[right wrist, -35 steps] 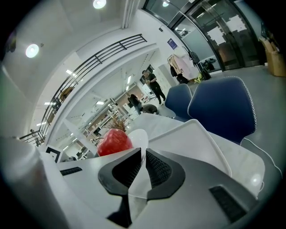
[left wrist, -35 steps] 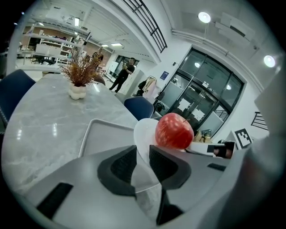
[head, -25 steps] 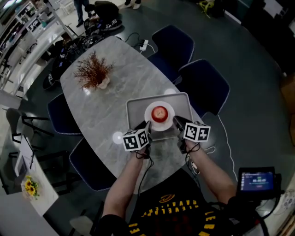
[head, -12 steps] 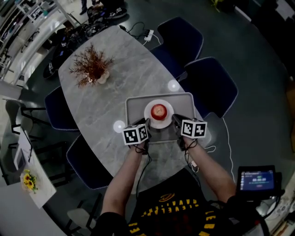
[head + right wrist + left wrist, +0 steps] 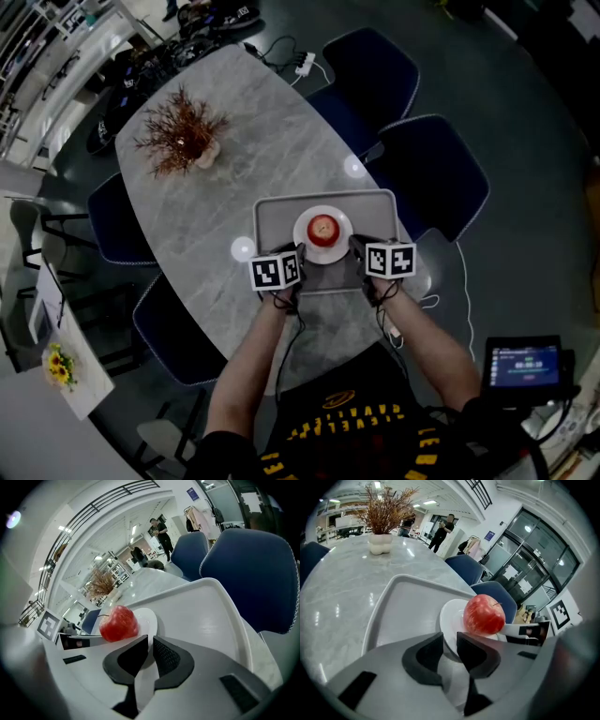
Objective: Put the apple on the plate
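Note:
A red apple sits on a small white plate inside a grey tray on the marble table. My left gripper is at the plate's near left rim and my right gripper at its near right rim. In the left gripper view the jaws are shut on the plate's rim, with the apple just beyond them. In the right gripper view the jaws pinch the plate's rim too, beside the apple.
A dried plant in a white vase stands at the table's far left end. Blue chairs ring the table. A power strip lies at its far end. A small screen sits on the floor at the right.
Both grippers stay at the plate's rim and the apple stays on the plate. Only the head view has shifted a little.

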{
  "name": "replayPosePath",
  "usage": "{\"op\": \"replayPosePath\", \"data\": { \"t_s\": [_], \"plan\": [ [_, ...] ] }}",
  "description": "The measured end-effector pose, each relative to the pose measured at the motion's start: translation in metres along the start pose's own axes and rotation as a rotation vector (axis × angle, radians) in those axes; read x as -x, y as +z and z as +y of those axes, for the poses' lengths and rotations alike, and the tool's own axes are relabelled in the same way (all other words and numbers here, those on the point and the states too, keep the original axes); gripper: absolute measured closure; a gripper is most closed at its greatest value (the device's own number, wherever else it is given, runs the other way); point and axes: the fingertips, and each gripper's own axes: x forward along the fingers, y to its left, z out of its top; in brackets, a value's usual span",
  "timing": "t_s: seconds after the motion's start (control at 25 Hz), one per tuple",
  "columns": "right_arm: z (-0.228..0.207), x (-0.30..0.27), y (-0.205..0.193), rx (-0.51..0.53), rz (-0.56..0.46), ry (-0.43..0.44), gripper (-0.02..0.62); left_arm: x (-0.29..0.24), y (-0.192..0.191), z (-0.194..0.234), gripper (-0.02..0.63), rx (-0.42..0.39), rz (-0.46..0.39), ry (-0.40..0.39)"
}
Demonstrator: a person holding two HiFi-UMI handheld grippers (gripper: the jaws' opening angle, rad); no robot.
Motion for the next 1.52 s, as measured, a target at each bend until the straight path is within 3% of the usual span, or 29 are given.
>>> {"op": "replayPosePath", "data": {
  "t_s": [0.52,0.64,0.8,0.96,1.16,1.2,1.24,1.44,1.52],
  "plan": [
    [0.002,0.000,-0.004,0.144,0.082,-0.071,0.552,0.004,-0.004,0.002,0.514,-0.045,0.046,0.009],
    [-0.002,0.010,0.004,0.246,0.065,-0.136,0.552,0.009,0.000,0.003,0.514,-0.064,0.017,0.040],
    [-0.002,0.025,0.015,0.288,-0.019,-0.122,0.552,0.029,0.013,0.005,0.514,-0.111,-0.088,0.082],
    [0.021,0.053,0.019,0.354,-0.107,-0.106,0.554,0.061,0.018,-0.024,0.515,-0.182,-0.210,-0.010],
    [0.065,0.090,0.005,0.413,-0.176,-0.046,0.554,0.108,-0.005,-0.068,0.529,-0.304,-0.268,-0.131],
    [0.076,0.097,-0.001,0.410,-0.188,-0.018,0.559,0.118,-0.011,-0.074,0.594,-0.310,-0.278,-0.156],
    [0.087,0.102,-0.007,0.404,-0.199,0.008,0.589,0.128,-0.017,-0.078,0.604,-0.313,-0.288,-0.181],
    [0.130,0.134,-0.033,0.369,-0.264,0.080,0.589,0.176,-0.045,-0.104,0.604,-0.342,-0.338,-0.247],
    [0.151,0.155,-0.045,0.340,-0.311,0.097,0.589,0.199,-0.062,-0.114,0.604,-0.310,-0.348,-0.282]
  ]
}}
